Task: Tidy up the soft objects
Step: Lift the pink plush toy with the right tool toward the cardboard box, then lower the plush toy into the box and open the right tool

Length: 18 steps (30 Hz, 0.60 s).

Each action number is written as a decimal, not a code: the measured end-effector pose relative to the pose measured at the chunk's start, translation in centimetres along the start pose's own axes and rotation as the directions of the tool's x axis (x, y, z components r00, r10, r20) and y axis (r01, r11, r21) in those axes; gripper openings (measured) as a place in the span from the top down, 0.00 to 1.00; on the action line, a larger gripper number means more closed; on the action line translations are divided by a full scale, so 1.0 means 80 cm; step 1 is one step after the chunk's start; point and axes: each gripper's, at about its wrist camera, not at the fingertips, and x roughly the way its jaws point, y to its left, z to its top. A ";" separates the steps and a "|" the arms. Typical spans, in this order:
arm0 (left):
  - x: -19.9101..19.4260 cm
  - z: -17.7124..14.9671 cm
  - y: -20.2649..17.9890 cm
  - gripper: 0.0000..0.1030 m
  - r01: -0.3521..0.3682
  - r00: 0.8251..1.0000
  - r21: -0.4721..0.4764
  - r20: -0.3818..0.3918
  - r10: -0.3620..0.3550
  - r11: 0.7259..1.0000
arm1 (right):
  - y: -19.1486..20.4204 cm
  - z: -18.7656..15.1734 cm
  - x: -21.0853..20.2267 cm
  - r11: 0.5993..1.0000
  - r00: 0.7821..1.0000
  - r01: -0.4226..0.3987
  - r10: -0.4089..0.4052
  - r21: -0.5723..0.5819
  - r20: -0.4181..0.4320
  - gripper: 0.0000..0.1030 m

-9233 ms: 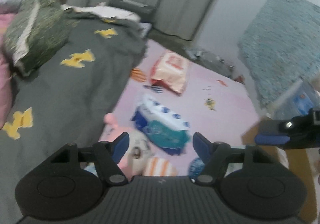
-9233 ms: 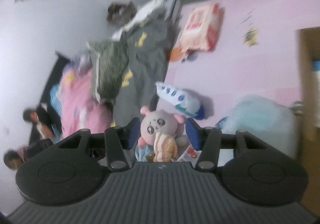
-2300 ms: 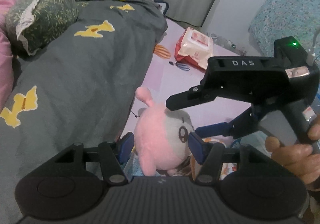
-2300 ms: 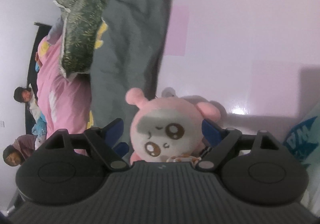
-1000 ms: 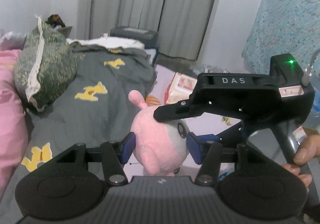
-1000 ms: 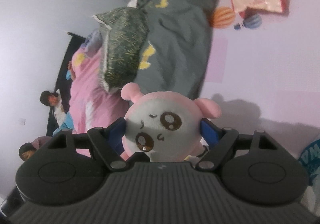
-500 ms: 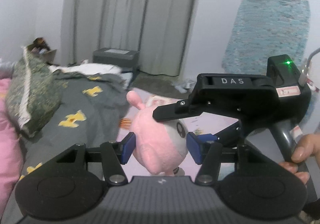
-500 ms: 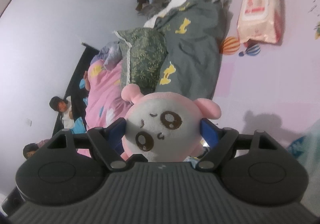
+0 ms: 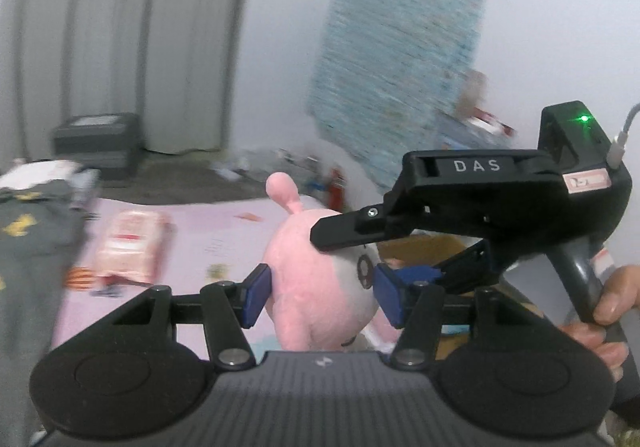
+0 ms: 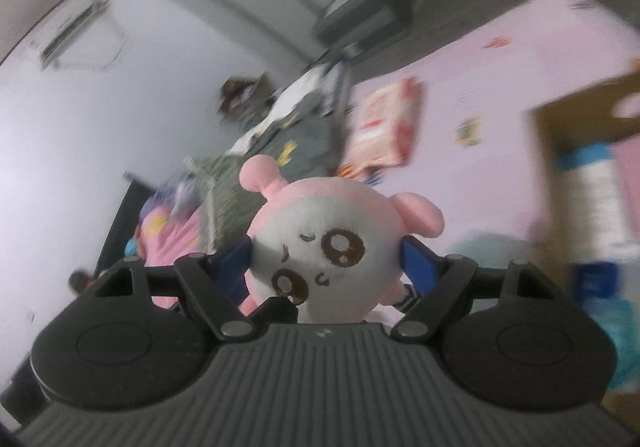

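Observation:
A pink and white plush toy (image 9: 320, 283) with brown eyes is held in the air by both grippers. My left gripper (image 9: 322, 293) is shut on its body from the sides. My right gripper (image 10: 326, 265) is shut on its head (image 10: 324, 247), face toward the camera. In the left wrist view the right gripper's black body (image 9: 480, 191) crosses just over the toy, with the person's hand on its handle.
A pink mat (image 9: 208, 243) covers the floor, with a pink wipes pack (image 9: 128, 247) on it. A cardboard box (image 10: 580, 127) stands at the right. A bed with a grey blanket (image 10: 296, 151) lies at the left. A blue mat (image 9: 396, 83) leans on the wall.
Both grippers have lifted the plush off the floor and swung it to the right, away from the bed and toward the cardboard box. The views are blurred by motion.

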 end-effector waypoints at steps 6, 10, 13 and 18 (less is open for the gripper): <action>0.084 -0.010 -0.079 0.45 0.147 0.977 0.034 -0.158 -0.140 0.988 | -0.101 -0.010 -0.084 0.983 0.989 0.128 -0.137 0.134 0.056 0.22; 0.145 -0.024 -0.118 0.45 0.208 0.939 0.027 -0.286 -0.192 0.978 | -0.169 -0.018 -0.117 0.954 0.976 0.198 -0.213 0.224 0.044 0.22; 0.188 -0.042 -0.131 0.45 0.232 0.902 -0.015 -0.371 -0.221 0.973 | -0.216 -0.022 -0.127 0.929 0.962 0.257 -0.272 0.267 0.018 0.22; 0.237 -0.072 -0.148 0.45 0.223 0.856 -0.013 -0.477 -0.201 0.975 | -0.269 -0.029 -0.112 0.891 0.933 0.355 -0.356 0.283 -0.051 0.22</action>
